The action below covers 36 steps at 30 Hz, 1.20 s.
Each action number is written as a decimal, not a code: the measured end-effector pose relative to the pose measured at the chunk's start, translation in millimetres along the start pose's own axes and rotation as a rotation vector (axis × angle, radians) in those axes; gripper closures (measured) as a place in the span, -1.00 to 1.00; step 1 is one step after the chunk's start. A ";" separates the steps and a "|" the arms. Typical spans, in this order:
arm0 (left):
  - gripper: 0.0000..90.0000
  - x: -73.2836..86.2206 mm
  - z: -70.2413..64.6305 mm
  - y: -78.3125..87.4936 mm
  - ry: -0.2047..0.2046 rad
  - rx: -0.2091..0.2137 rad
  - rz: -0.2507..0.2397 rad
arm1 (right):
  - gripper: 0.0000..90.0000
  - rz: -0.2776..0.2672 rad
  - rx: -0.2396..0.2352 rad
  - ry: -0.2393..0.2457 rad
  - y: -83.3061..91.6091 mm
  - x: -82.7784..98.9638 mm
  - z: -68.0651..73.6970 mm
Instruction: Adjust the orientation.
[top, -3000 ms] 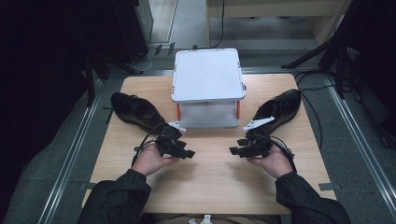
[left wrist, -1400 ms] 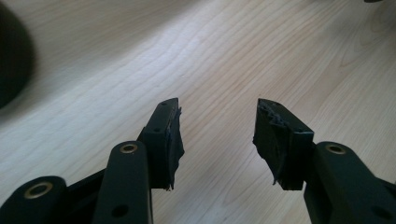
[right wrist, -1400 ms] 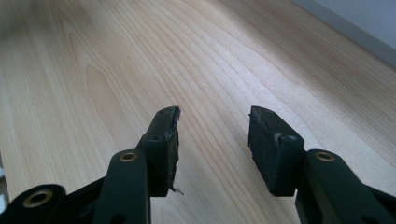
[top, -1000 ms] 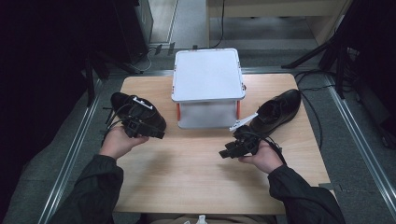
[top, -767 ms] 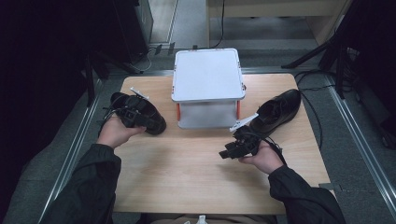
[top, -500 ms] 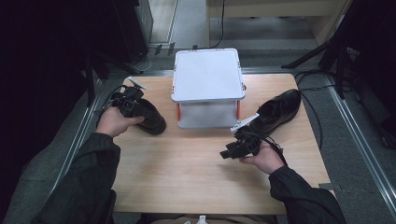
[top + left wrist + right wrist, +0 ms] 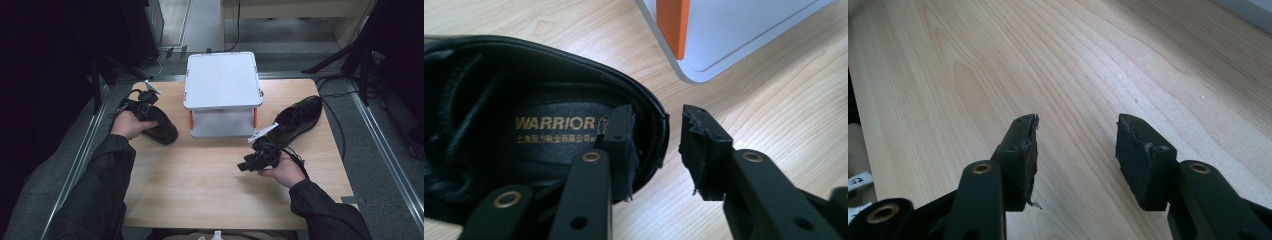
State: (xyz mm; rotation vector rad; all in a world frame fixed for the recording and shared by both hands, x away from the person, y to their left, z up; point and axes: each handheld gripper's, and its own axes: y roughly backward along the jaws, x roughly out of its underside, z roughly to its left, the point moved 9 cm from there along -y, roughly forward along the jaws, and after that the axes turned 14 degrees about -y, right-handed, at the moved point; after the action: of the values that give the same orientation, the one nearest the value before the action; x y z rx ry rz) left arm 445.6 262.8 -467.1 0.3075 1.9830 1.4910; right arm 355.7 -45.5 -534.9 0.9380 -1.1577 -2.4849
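Observation:
A black leather shoe (image 7: pixel 161 127) lies at the table's left, its heel toward the far edge. My left gripper (image 7: pixel 145 99) is at that heel. In the left gripper view its jaws (image 7: pixel 656 135) straddle the heel rim of the shoe (image 7: pixel 524 130), one pad inside and one outside. They have just been closing, and a strip of wood still shows between the outer pad and the heel. A second black shoe (image 7: pixel 297 117) lies at the right. My right gripper (image 7: pixel 250 162) hovers open near it over bare wood (image 7: pixel 1075 145), with nothing between its pads.
A white box-like stand (image 7: pixel 222 80) on orange legs occupies the far middle of the wooden table (image 7: pixel 210 185); its corner (image 7: pixel 734 30) is close to the left shoe's heel. Cables trail off both sides. Dark equipment and metal rails flank the table.
The left hand slid along the left shoe to its heel at the far end, and its jaws narrowed around the heel rim. The right hand stayed in place.

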 end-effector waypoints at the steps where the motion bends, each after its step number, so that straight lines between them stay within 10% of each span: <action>1: 0.48 0.2 0.5 -1.2 0.007 0.001 0.001 | 0.16 0.000 0.000 0.000 0.0 0.0 0.0; 15: 0.77 6.7 -2.1 -4.3 -0.019 0.010 0.021 | 0.18 0.012 0.016 -0.019 0.8 4.0 -3.7; 36: 0.63 85.7 0.5 28.4 -0.031 0.062 0.038 | 0.18 0.029 0.043 -0.025 -1.7 7.1 -7.1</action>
State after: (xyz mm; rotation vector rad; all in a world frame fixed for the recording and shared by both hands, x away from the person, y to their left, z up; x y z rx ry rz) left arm 374.4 318.3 -470.2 0.3943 2.0121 1.4415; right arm 354.9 -51.9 -542.9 0.8973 -1.2279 -2.4654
